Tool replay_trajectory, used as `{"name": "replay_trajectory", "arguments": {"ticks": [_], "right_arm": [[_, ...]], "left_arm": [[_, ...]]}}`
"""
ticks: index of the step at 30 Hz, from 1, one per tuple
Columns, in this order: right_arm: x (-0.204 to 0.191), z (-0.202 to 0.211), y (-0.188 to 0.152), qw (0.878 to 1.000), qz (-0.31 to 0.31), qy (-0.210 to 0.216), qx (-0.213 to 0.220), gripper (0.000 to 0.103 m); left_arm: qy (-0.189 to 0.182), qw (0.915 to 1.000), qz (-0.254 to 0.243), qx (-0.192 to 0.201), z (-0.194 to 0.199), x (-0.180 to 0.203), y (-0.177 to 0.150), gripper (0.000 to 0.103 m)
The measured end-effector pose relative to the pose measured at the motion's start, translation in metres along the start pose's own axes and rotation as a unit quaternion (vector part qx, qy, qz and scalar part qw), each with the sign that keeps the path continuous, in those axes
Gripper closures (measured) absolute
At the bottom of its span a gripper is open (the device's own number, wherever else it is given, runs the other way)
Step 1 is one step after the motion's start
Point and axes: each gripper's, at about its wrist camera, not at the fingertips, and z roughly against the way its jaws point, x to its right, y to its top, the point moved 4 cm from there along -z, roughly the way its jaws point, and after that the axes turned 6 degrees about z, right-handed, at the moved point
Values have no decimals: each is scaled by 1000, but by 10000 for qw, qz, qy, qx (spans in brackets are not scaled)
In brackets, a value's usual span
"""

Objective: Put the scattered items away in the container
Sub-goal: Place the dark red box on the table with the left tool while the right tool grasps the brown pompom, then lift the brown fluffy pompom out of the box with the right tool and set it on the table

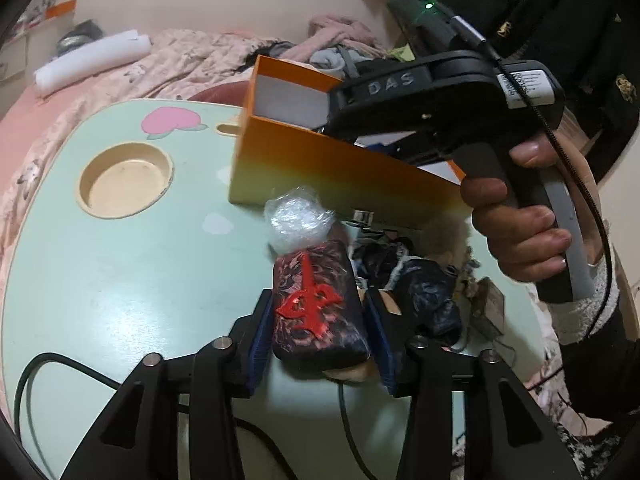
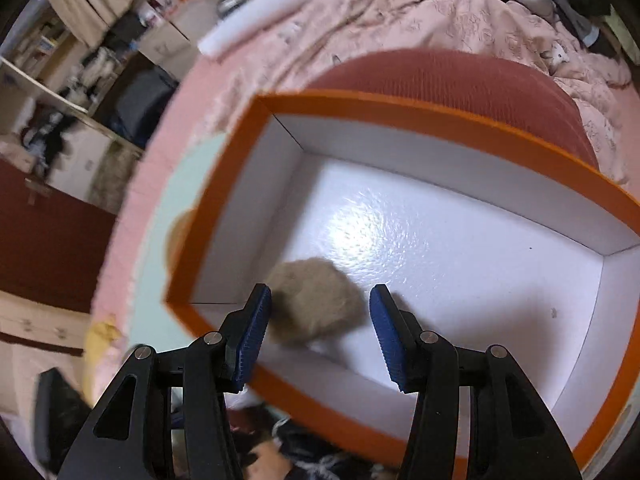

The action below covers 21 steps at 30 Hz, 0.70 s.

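In the left wrist view a dark pouch with a red sword emblem (image 1: pixel 316 308) lies on the mint-green table (image 1: pixel 140 272). My left gripper (image 1: pixel 320 294) straddles it, blue pads close on either side without pressing, so it is open. A lump of clear bubble wrap (image 1: pixel 298 220) sits just beyond the pouch. The orange box (image 1: pixel 340 168) stands behind it. My right gripper (image 2: pixel 320 290) hangs open over the box's white floor (image 2: pixel 440 248). A blurred tan fluffy ball (image 2: pixel 312 300) rests there, against the left pad and apart from the right one.
A second tan pom-pom (image 1: pixel 444 236) and dark printed cloth items (image 1: pixel 424 296) lie right of the pouch. A person's hand (image 1: pixel 516 232) grips the right gripper's handle above them. The table has a round cup recess (image 1: pixel 124 180) and a black cable (image 1: pixel 60 364). Pink bedding (image 1: pixel 180 60) surrounds it.
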Motion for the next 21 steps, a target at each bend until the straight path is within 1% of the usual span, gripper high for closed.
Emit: {"name": "replay_trajectory", "arguments": {"ticks": [1,2,3,4,5,7,8,9,11,13,15,17,18,21], "right_arm": [[0,-3,0,10000,21,24,-2,53],[-2,-5,1,9999,60,85,16,67],[-3,-8,0,9997,55,254,-39,73],[-2,-9,0,9993,-9,362,-80,75],[1,-10,0,9988,-102,474,-77,76],[5,-6,0,9978,-216,627,32,78],[8,2,-1,9975,-230,640,199,79],[11,15,-2,9967,-216,643,454,79],[18,53,-5,9922,-172,691,1025,79],[24,92,-15,9860,-50,713,1504,79],[24,124,-32,9818,220,723,1740,79],[21,143,-58,9813,580,689,1703,78],[19,146,-69,9822,694,621,1630,78],[14,133,-110,9888,803,298,1219,78]], "left_arm": [[44,10000,-37,45,-1,1,-1,45],[83,9999,-77,71,-1,3,-1,42],[98,9998,-108,94,-2,3,-1,37],[104,9998,-127,123,-3,3,0,31],[105,9997,-129,156,-3,3,1,29],[56,9998,-71,187,-3,2,1,28],[-8,9998,-19,183,-2,0,2,28],[-99,9998,39,196,0,-3,3,28],[-295,9992,154,234,6,-6,4,27],[-400,9985,255,283,11,-10,7,27],[-387,9982,307,347,16,-14,13,27],[-358,9980,332,408,18,-18,21,26],[-345,9979,338,438,19,-19,25,26],[-276,9976,332,535,22,-18,36,26]]}}
